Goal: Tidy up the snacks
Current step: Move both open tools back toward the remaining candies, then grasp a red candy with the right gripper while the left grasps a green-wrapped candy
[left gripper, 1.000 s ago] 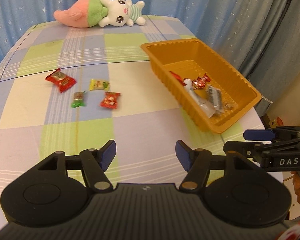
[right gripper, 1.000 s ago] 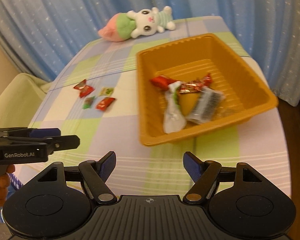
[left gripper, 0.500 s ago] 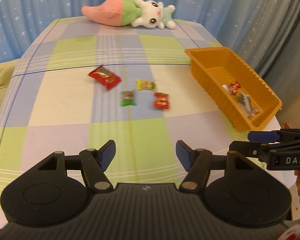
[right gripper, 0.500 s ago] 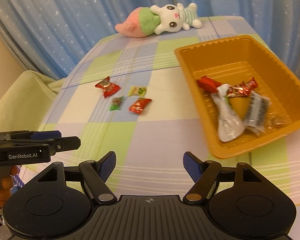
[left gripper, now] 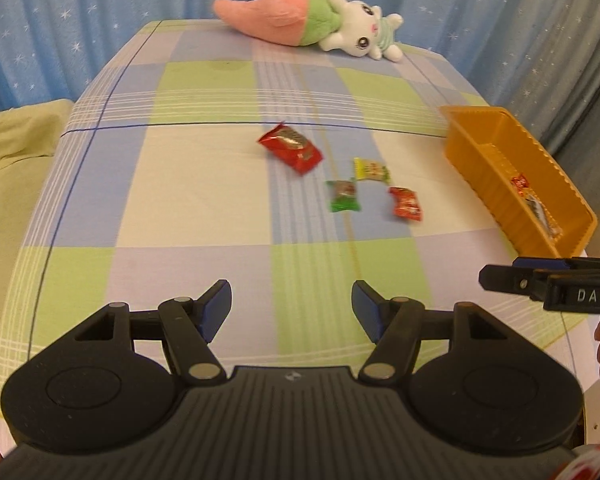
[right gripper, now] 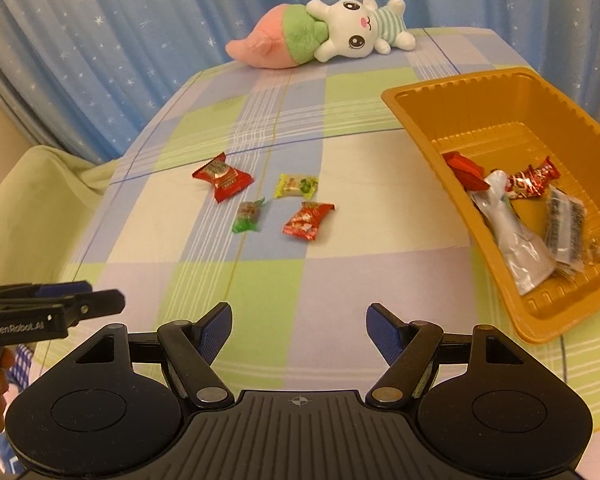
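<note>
Checked cloth in pale green, lilac and cream covers the table (left gripper: 204, 200) under my left gripper (left gripper: 291, 306), whose blue-padded fingers stand wide apart with nothing between them, hovering over the near part of the cloth. Ahead and a little right lie four loose snacks close together: a large red packet (left gripper: 291, 153) farthest back, a yellow candy (left gripper: 371, 169) beyond a green candy (left gripper: 343, 195), and a small red candy (left gripper: 406, 208) nearest the orange tray (left gripper: 468, 148). The tray sits at the table's right edge with a few wrappers visible inside. My right gripper (left gripper: 512, 274) pokes in from the right, seen side-on. A plush rabbit (left gripper: 312, 26) lies along the far edge before the blue starred curtain (left gripper: 80, 32).

From my right wrist, the right gripper (right gripper: 299, 330) is also spread wide and empty. The orange tray (right gripper: 428, 120) stands to the right, holding a red packet, a white pouch (right gripper: 512, 236), a shiny red candy and a clear striped packet. The large red packet (right gripper: 223, 177), yellow candy (right gripper: 296, 186), green candy (right gripper: 249, 216) and small red candy (right gripper: 308, 220) lie on the cloth left of the tray, well apart from it. The left gripper (right gripper: 100, 300) enters at the left edge.
</note>
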Action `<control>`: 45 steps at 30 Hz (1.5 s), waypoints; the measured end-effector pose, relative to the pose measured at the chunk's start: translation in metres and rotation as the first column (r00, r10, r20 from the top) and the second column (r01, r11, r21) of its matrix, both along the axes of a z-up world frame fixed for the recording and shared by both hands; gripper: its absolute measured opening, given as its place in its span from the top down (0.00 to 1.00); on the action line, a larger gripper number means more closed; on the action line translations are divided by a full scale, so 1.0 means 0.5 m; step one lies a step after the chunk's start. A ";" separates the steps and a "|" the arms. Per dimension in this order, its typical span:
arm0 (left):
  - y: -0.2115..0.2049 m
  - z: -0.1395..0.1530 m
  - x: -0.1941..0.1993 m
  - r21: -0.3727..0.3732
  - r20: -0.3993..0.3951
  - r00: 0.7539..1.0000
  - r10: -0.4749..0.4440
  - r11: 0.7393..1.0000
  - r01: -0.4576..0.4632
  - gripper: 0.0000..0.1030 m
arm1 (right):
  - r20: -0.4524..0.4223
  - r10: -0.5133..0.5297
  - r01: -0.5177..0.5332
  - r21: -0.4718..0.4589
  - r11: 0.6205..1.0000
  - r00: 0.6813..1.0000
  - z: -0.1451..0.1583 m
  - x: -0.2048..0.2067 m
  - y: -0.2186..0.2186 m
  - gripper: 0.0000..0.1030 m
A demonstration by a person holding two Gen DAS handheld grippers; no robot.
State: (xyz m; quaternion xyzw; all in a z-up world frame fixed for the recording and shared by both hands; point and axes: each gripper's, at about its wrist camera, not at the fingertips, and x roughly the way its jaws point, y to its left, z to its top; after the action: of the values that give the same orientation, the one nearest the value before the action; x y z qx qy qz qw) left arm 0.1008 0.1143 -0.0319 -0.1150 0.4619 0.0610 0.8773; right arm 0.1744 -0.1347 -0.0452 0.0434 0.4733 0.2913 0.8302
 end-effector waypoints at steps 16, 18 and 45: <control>0.112 -0.035 0.030 0.018 -0.006 0.999 0.039 0.999 -0.039 0.38 | 0.043 -0.087 0.088 -0.017 0.996 0.995 -0.030 0.077 0.094 0.29; 0.122 -0.036 0.034 0.020 -0.002 0.999 0.044 0.999 -0.044 0.38 | 0.058 -0.090 0.091 -0.020 0.996 0.994 -0.030 0.090 0.105 0.30; 0.128 -0.051 0.092 0.038 -0.002 1.000 -0.005 0.999 0.005 0.38 | 0.058 -0.103 0.110 -0.137 0.985 0.993 -0.095 0.176 0.156 0.76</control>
State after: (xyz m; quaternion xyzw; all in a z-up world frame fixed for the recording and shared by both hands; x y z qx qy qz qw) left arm 0.1468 0.1785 -0.0575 -0.0969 0.4619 0.0676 0.8790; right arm 0.2623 -0.0568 -0.0925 0.0030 0.4683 0.2137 0.8573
